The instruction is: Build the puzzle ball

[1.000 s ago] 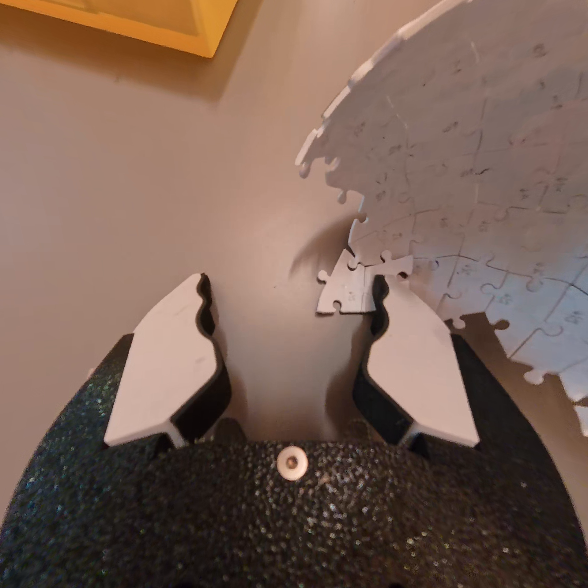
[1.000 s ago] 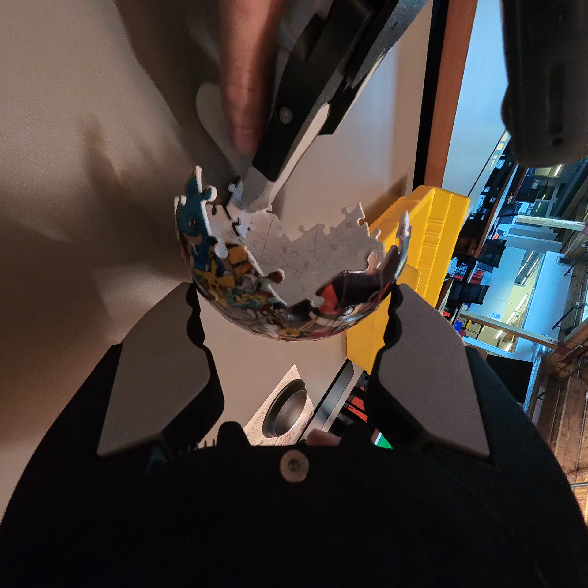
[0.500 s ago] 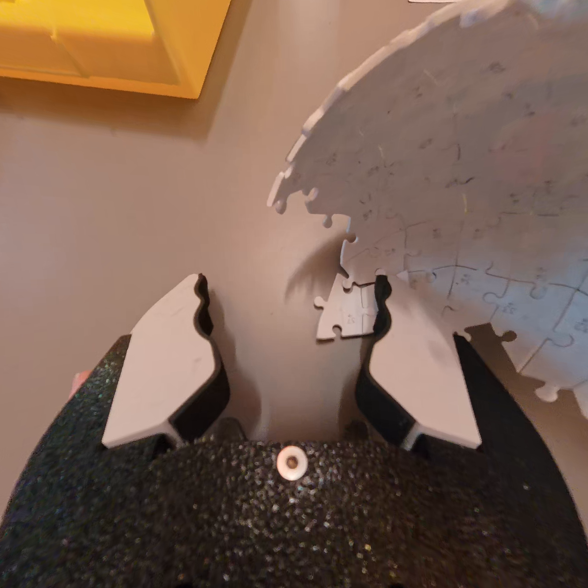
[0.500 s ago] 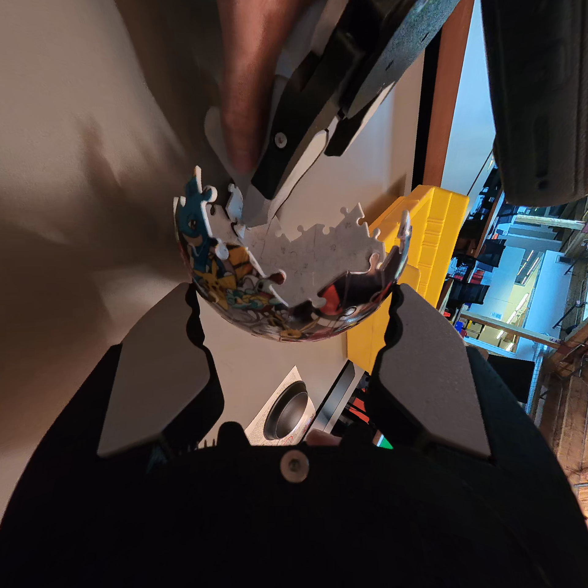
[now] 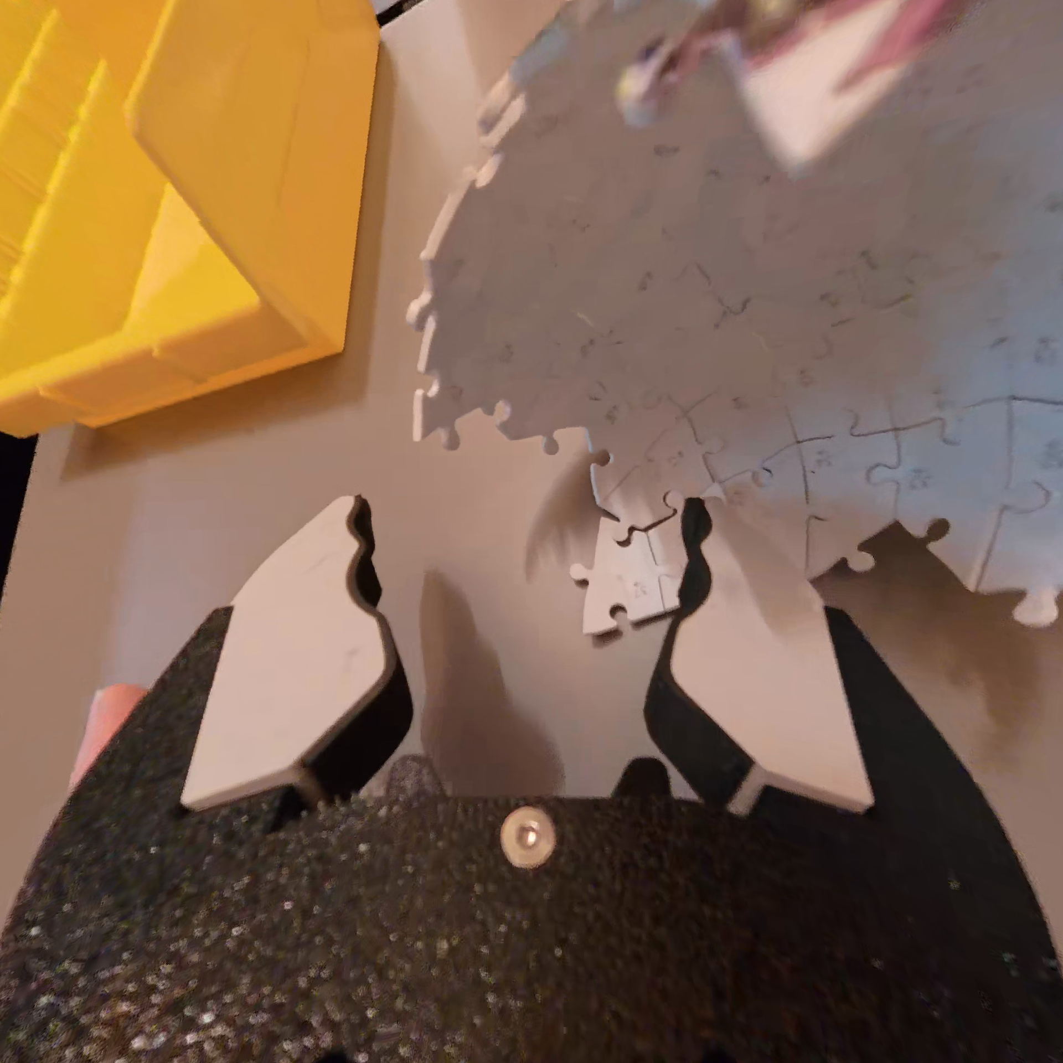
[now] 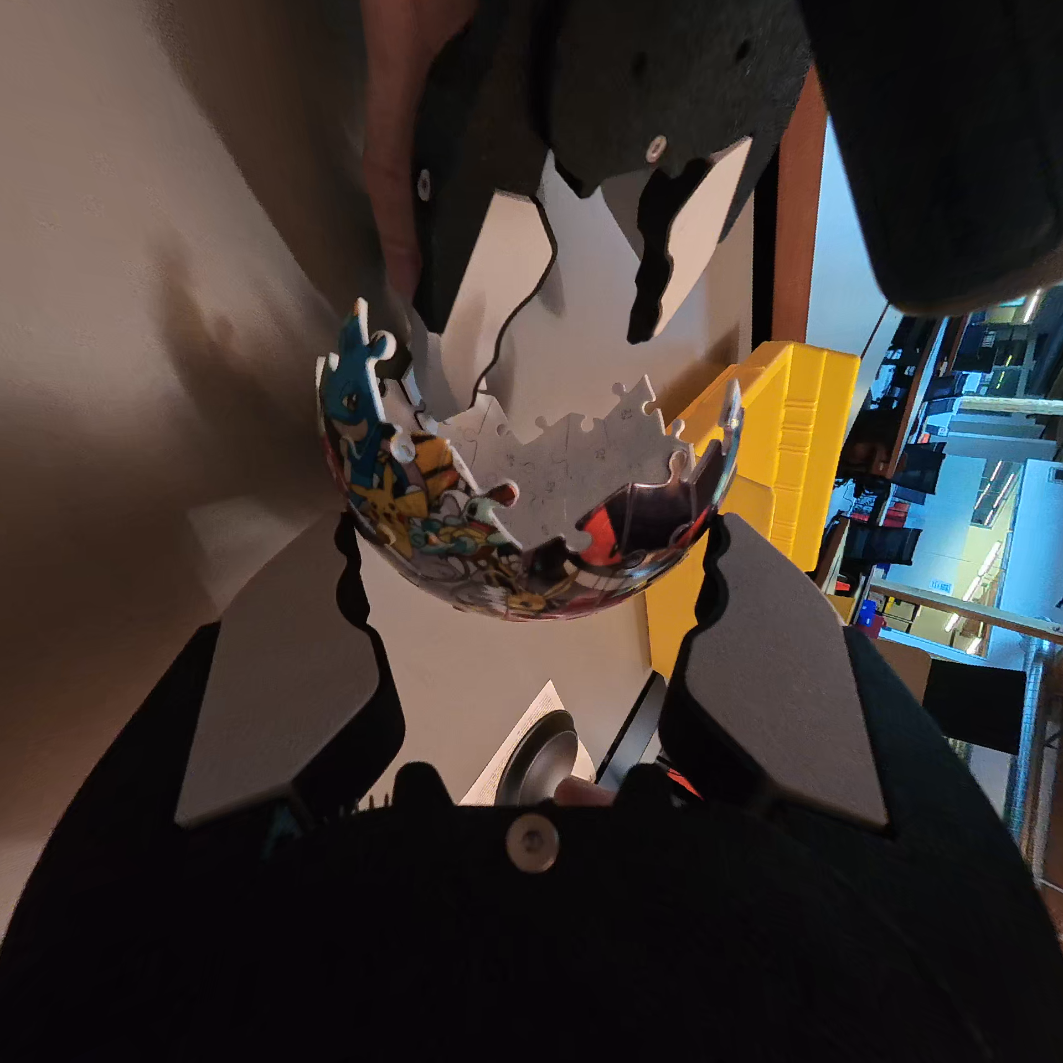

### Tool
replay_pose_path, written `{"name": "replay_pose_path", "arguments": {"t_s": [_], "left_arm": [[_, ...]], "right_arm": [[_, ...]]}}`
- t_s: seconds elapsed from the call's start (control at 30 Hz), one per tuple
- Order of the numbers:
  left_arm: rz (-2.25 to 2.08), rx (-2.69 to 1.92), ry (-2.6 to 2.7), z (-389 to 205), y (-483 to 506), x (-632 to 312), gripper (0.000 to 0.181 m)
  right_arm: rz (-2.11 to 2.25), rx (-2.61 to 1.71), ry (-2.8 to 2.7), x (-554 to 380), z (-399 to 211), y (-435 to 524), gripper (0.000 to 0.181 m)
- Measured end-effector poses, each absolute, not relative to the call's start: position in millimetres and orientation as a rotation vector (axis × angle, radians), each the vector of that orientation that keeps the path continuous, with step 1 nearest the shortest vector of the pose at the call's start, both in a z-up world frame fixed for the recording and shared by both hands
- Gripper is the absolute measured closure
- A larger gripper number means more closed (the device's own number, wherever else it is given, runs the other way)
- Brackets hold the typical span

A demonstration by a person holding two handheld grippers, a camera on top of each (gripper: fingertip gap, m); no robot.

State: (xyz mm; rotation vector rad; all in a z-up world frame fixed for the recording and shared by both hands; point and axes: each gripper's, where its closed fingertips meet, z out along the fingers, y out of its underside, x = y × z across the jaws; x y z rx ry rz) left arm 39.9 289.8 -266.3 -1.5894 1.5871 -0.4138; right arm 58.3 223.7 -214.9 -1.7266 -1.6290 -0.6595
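The half-built puzzle ball [image 6: 517, 517] is a bowl-shaped shell, with colourful cartoon print outside and white inside. My right gripper [image 6: 529, 535] is shut on it, one finger on each side. In the left wrist view the ball's white inside [image 5: 748, 316] fills the upper right. A white puzzle piece [image 5: 627, 581] sits at the ball's jagged rim, against the inner edge of my left gripper's right finger. My left gripper [image 5: 526, 503] is open and holds nothing. It shows from the front in the right wrist view [image 6: 552, 368], with one fingertip inside the rim. A person's finger [image 6: 397, 230] lies beside it.
A yellow plastic bin [image 5: 172, 230] stands on the beige table, left of the ball; it also shows behind the ball in the right wrist view [image 6: 776, 460]. A metal bowl [image 6: 540, 759] sits on a sheet of paper below. Shelving is in the far background at right.
My left gripper has tilted and turned, so the yellow bin has come into its view and both its fingers now show in the right wrist view. The ball stays in my right gripper.
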Motion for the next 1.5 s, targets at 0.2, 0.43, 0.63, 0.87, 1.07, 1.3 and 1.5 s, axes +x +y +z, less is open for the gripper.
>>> {"name": "replay_pose_path", "arguments": {"t_s": [0.2, 0.43, 0.63, 0.87, 1.07, 1.3, 1.5], "left_arm": [[-0.370, -1.502, 1.633, -263, 286, 41, 0.083], [-0.399, -1.520, 1.586, -261, 289, 38, 0.082], [-0.431, -1.516, 1.576, -258, 289, 39, 0.080], [-0.389, -1.506, 1.630, -263, 291, 41, 0.080], [-0.394, -1.462, 1.711, -265, 282, 47, 0.097], [-0.548, -1.706, 1.653, -277, 282, 44, 0.100], [-0.910, -1.911, 1.357, -256, 288, 42, 0.087]], "right_arm": [[-0.636, -1.721, -1.618, 57, -216, 224, 0.067], [-0.635, -1.723, -1.615, 58, -216, 224, 0.068], [-0.637, -1.719, -1.620, 57, -216, 224, 0.068], [-0.636, -1.717, -1.618, 56, -216, 225, 0.068], [-0.626, -1.713, -1.614, 54, -216, 225, 0.067], [-0.626, -1.713, -1.612, 54, -216, 225, 0.067], [-0.631, -1.713, -1.613, 54, -216, 225, 0.067]]}}
